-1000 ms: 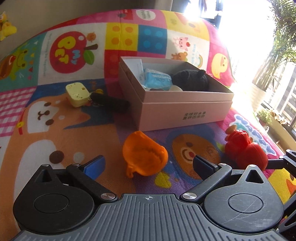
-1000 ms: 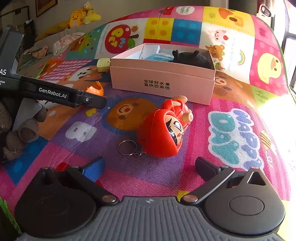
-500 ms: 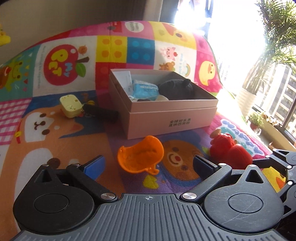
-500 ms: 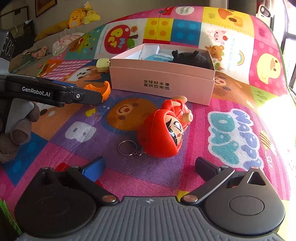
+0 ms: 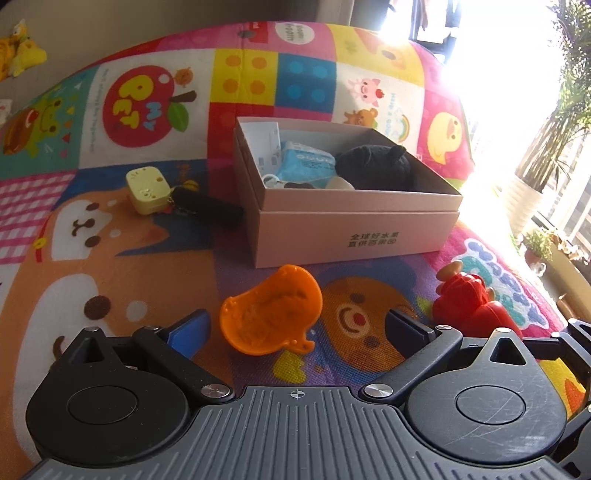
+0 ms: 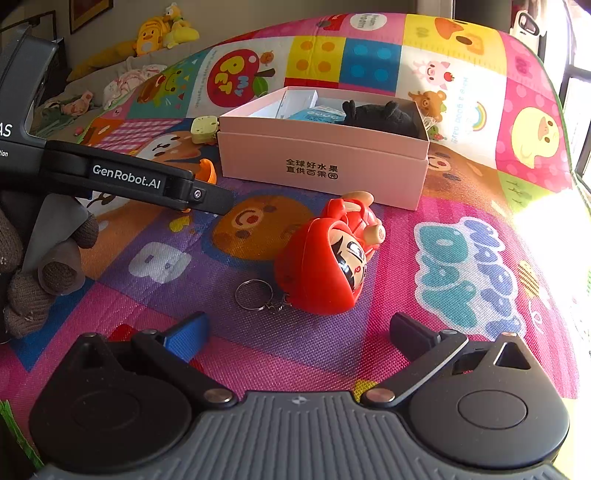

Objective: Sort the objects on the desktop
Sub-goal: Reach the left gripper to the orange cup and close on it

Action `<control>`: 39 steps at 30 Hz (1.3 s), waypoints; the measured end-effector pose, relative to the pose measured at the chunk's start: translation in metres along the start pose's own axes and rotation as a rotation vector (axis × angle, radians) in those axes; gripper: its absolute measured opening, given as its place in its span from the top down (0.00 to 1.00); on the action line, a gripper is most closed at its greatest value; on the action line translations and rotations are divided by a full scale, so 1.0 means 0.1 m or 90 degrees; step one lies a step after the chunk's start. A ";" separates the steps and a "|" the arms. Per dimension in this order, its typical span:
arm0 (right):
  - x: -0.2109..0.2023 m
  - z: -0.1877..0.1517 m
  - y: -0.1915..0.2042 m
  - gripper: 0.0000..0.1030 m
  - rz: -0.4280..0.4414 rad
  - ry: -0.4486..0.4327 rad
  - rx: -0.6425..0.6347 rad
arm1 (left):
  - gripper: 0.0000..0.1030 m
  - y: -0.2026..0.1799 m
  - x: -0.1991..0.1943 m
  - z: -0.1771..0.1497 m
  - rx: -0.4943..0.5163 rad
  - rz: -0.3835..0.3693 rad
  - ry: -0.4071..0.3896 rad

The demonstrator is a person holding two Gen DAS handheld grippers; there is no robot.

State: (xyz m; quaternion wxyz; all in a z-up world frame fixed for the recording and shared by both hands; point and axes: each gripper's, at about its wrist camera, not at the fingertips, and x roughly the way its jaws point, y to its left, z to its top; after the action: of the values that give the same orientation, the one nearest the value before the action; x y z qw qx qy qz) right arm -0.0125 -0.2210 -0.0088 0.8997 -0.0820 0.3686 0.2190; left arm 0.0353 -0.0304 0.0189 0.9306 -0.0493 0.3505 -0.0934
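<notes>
While the orange scoop (image 5: 271, 310) is lying tilted on the play mat (image 5: 110, 280), its hollow facing up, it is sitting between the spread fingers of the left gripper (image 5: 295, 328), touching neither finger. That gripper is standing released, with nothing in it, its blue-padded finger (image 5: 186, 332) to one side of the scoop and its black finger (image 5: 406, 328) to the other. From the right wrist camera only a sliver of the scoop (image 6: 207, 170) is showing behind the left gripper's black arm, and a gloved hand (image 6: 33, 280) is wrapping the handle at the frame's edge.

Just behind the scoop, the pink box (image 5: 354, 232) is sitting open on the mat, holding a black plush toy (image 5: 376, 168), a blue packet (image 5: 306, 162) and a white card (image 5: 264, 142). Beside the box's left wall a dark pouch (image 5: 207, 208) is lying next to a pale yellow cube (image 5: 147, 190) on a keychain.

The red doll (image 6: 328, 258) is lying on its side on the mat in front of the box, a metal key ring (image 6: 254, 294) trailing from it. The right gripper (image 6: 297, 334) is hovering just short of the doll, its fingers parted wide and empty, the key ring lying near the gap between them. In the left wrist view the doll (image 5: 469, 302) is lying off to the right of the scoop, apart from it.

Yellow plush toys (image 6: 162, 33) are sitting beyond the mat's far edge, and a potted plant (image 5: 546, 147) is standing in bright window light.
</notes>
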 end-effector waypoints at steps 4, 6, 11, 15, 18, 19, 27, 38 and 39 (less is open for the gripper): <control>0.00 0.00 0.00 0.00 0.000 0.000 0.000 | 0.00 -0.08 0.08 0.06 0.010 -0.022 -0.011; 0.00 0.00 0.00 0.00 0.000 0.000 0.000 | 0.00 -0.10 0.14 0.07 0.013 -0.026 -0.011; 0.00 0.00 0.01 0.00 0.000 0.000 0.000 | 0.22 -0.12 0.19 0.07 0.035 -0.018 -0.001; 0.00 0.00 0.01 0.00 0.000 0.000 0.000 | 0.22 -0.10 0.20 0.05 0.035 0.025 0.003; -0.01 0.00 0.01 0.00 0.000 0.000 0.000 | 0.19 -0.12 0.19 0.04 0.049 0.046 0.006; -0.01 0.00 0.01 0.00 0.000 0.000 0.000 | 0.17 -0.14 0.17 0.03 0.056 0.052 0.004; -0.01 0.00 0.01 0.00 0.000 -0.001 0.000 | 0.11 -0.19 -0.08 -0.01 0.055 0.028 -0.014; 0.00 0.00 0.01 0.00 0.000 -0.001 0.000 | 0.17 -0.23 0.22 0.05 0.061 0.030 0.010; 0.00 0.00 0.01 0.00 0.000 -0.001 0.000 | 0.17 -0.22 0.23 0.04 0.062 0.031 0.012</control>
State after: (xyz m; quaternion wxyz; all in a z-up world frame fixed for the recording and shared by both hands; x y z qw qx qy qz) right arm -0.0132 -0.2198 -0.0082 0.8999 -0.0821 0.3681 0.2188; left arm 0.0522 -0.0571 0.0108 0.9307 0.0051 0.3550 -0.0882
